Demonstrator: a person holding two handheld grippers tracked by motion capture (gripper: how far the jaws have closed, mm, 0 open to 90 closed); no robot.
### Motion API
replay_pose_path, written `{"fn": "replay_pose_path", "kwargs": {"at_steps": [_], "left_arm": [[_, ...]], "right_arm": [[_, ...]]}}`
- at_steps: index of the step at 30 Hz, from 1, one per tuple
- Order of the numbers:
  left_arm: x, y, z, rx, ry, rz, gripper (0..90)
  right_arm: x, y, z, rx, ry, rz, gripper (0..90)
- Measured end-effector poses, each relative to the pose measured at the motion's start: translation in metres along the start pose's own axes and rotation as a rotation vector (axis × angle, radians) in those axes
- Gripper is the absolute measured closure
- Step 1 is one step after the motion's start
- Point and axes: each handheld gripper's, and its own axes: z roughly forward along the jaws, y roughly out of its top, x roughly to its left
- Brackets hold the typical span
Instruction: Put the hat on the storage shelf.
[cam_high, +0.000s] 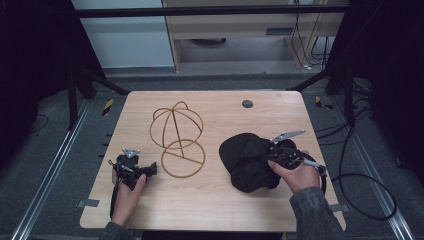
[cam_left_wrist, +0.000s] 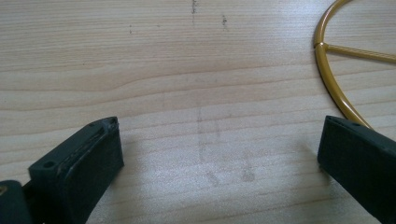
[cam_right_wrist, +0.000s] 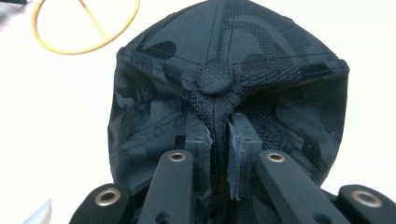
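A black cap (cam_high: 248, 161) lies crumpled on the right half of the wooden table (cam_high: 215, 205). My right gripper (cam_high: 274, 154) is shut on a fold of the cap's crown; in the right gripper view its jaws pinch the cloth just below the top button (cam_right_wrist: 215, 77) of the cap (cam_right_wrist: 154, 93). A gold wire cap stand (cam_high: 177, 131) sits left of centre, with a dome frame over a round base ring (cam_left_wrist: 334, 84). My left gripper (cam_high: 150, 171) rests open on the table left of that ring, fingers (cam_left_wrist: 84, 163) wide apart over bare wood.
A small dark round plug (cam_high: 247, 104) sits near the table's far edge. Black cables (cam_high: 360, 185) trail on the floor at the right. Metal rails (cam_high: 50, 170) run along both sides of the table.
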Motion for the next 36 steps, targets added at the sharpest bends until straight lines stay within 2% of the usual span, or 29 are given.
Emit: {"fn": "replay_pose_path", "kwargs": {"at_steps": [3,4,10,15,22,23,24,25,27,36], "left_arm": [[0.0,0.0,0.0,-0.002,-0.002,-0.001,0.0],[0.002,-0.001,0.0,-0.001,-0.018,0.014,0.0],[0.006,0.0,0.0,-0.004,-0.047,0.039,0.0],[0.006,-0.001,0.0,-0.004,-0.051,0.042,0.0],[0.008,-0.001,0.0,-0.004,-0.063,0.057,0.0],[0.008,-0.001,0.0,-0.004,-0.063,0.057,0.0],[0.008,-0.001,0.0,-0.004,-0.062,0.056,0.0],[0.008,-0.001,0.0,-0.004,-0.062,0.056,0.0],[0.007,-0.001,0.0,-0.006,-0.063,0.053,0.0],[0.007,-0.001,-0.001,-0.006,-0.062,0.055,0.0]], "right_arm": [[0.0,0.005,-0.003,0.004,0.009,0.003,84.7],[-0.001,0.007,-0.004,-0.003,0.02,0.009,85.0],[-0.002,0.027,-0.017,-0.016,0.083,0.048,85.9],[-0.001,0.043,-0.029,-0.044,0.103,0.064,86.0],[-0.002,0.067,-0.059,-0.177,0.105,0.137,85.9],[-0.002,0.067,-0.059,-0.177,0.105,0.137,85.9],[-0.001,0.072,-0.066,-0.213,0.103,0.147,85.9],[-0.001,0.072,-0.066,-0.213,0.103,0.147,85.9],[-0.001,0.081,-0.075,-0.257,0.096,0.156,86.0],[0.004,0.11,-0.088,-0.349,0.107,0.174,86.0]]}}
